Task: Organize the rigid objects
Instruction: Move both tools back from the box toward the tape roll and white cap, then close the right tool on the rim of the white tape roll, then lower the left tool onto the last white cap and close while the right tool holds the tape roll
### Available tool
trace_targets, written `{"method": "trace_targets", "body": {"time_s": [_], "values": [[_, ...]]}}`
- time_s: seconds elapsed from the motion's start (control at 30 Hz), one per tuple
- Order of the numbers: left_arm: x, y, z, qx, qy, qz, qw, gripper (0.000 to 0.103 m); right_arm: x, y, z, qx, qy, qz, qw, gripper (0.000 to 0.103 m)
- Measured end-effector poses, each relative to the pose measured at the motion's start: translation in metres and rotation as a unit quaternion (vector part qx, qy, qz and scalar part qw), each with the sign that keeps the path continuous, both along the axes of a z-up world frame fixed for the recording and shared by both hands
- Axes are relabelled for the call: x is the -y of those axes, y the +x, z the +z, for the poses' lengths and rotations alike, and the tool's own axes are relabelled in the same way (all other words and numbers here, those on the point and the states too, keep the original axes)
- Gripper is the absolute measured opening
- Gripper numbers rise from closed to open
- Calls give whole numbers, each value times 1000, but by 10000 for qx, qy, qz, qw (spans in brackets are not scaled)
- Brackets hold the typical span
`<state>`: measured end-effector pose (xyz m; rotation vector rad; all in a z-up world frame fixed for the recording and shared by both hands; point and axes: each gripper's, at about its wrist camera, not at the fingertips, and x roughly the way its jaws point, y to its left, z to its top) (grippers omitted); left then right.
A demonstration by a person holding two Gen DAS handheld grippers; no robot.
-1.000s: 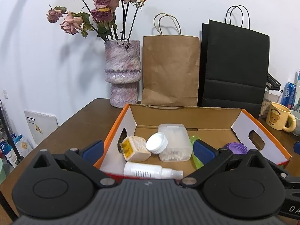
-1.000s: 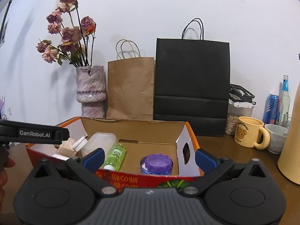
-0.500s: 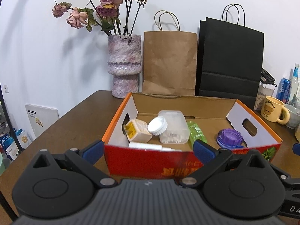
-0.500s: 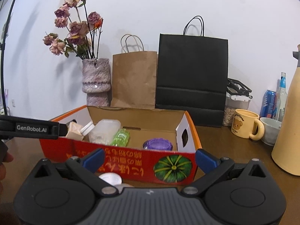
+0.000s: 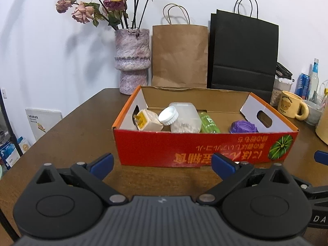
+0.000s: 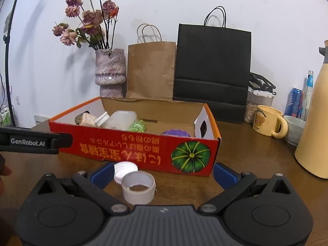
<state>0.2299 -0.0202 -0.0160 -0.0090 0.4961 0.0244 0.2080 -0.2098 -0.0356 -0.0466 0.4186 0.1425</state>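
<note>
A red and orange cardboard box (image 5: 205, 145) (image 6: 133, 143) stands on the brown table. Inside it lie a beige plug adapter (image 5: 146, 121), a white cap (image 5: 169, 115), a clear plastic container (image 5: 185, 115), a green bottle (image 5: 209, 122) and a purple lid (image 5: 243, 127). My left gripper (image 5: 162, 162) is open, just in front of the box, holding nothing. My right gripper (image 6: 164, 173) is open too. Between its fingers on the table sit a white tape roll (image 6: 137, 187) and a white round lid (image 6: 125, 170), in front of the box.
At the back stand a vase of dried roses (image 5: 132, 61), a brown paper bag (image 5: 179, 55) and a black paper bag (image 5: 243, 53). A yellow bear mug (image 6: 268, 121), a pale bowl (image 6: 295, 127), cans and a tall beige jug (image 6: 315, 127) crowd the right side.
Both grippers have pulled back and dropped from over the box to in front of it. The tape roll and white lid have come into the right wrist view.
</note>
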Motion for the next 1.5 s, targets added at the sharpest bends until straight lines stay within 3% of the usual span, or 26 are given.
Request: {"method": "trace_targets", "body": {"time_s": [0.73, 1.03, 1.13, 1.27, 1.5], "values": [[-3, -3, -19, -412, -71, -91, 9991, 103, -6, 8, -15, -531, -172, 270, 9981, 100], [-4, -1, -21, -491, -75, -79, 9987, 103, -15, 29, -19, -801, -208, 614, 9947, 81], [-4, -1, -22, -497, -86, -83, 9987, 103, -18, 36, -21, -933, -180, 718, 9929, 70], [-4, 0, -22, -510, -92, -90, 9986, 103, -17, 43, -24, -1089, -90, 810, 9907, 43], [-2, 0, -23, -520, -68, -97, 9986, 103, -15, 39, -21, -915, -2, 794, 9926, 43]]}}
